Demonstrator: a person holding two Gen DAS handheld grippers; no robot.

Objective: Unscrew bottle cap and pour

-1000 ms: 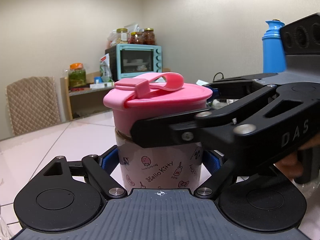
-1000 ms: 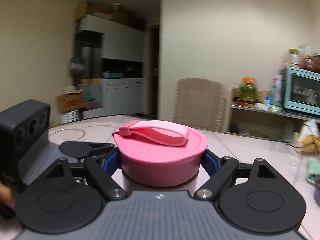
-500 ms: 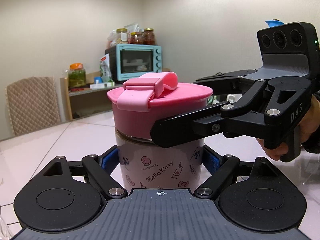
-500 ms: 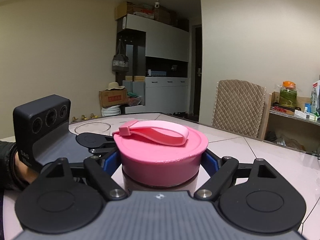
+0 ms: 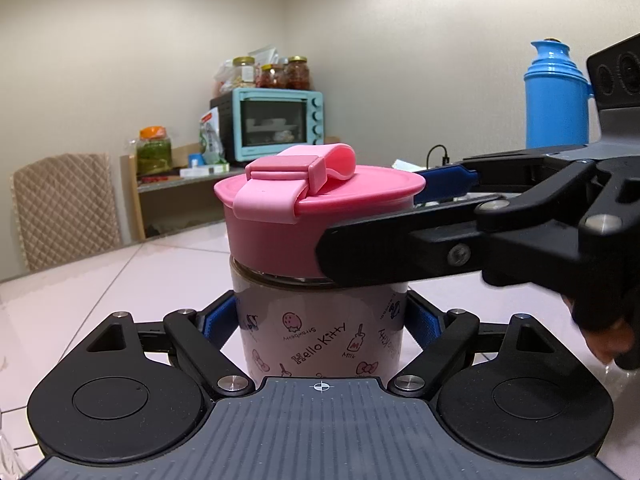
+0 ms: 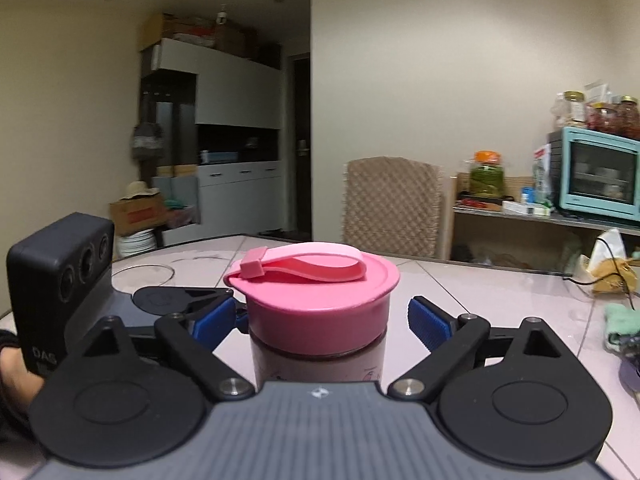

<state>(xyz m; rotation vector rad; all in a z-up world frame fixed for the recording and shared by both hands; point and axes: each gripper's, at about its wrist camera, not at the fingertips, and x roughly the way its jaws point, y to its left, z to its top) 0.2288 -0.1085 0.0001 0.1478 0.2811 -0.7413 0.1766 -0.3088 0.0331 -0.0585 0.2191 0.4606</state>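
Note:
A pink-capped Hello Kitty bottle (image 5: 320, 340) stands upright on the tiled table (image 5: 120, 280). My left gripper (image 5: 320, 320) is shut on the bottle's printed body, blue pads pressing both sides. The pink cap (image 5: 312, 216) with its loop strap sits on the neck. My right gripper (image 5: 372, 216) reaches in from the right at cap height. In the right wrist view its jaws are opening: the cap (image 6: 316, 300) lies between them, and both blue pads (image 6: 430, 320) stand clear of the cap. A finger (image 6: 180, 298) of the left gripper shows at the left there.
A blue thermos (image 5: 556, 100) stands at the back right. A teal toaster oven (image 5: 276, 128) with jars on top sits on a shelf, and a quilted chair (image 5: 64, 204) stands by the table. A green cloth (image 6: 622, 324) lies on the right. A person's hand (image 5: 604, 344) holds the right gripper.
The right gripper turned the cap, so the strap clasp swung round towards me, then its pads came off the cap and spread apart. The left gripper kept still on the bottle.

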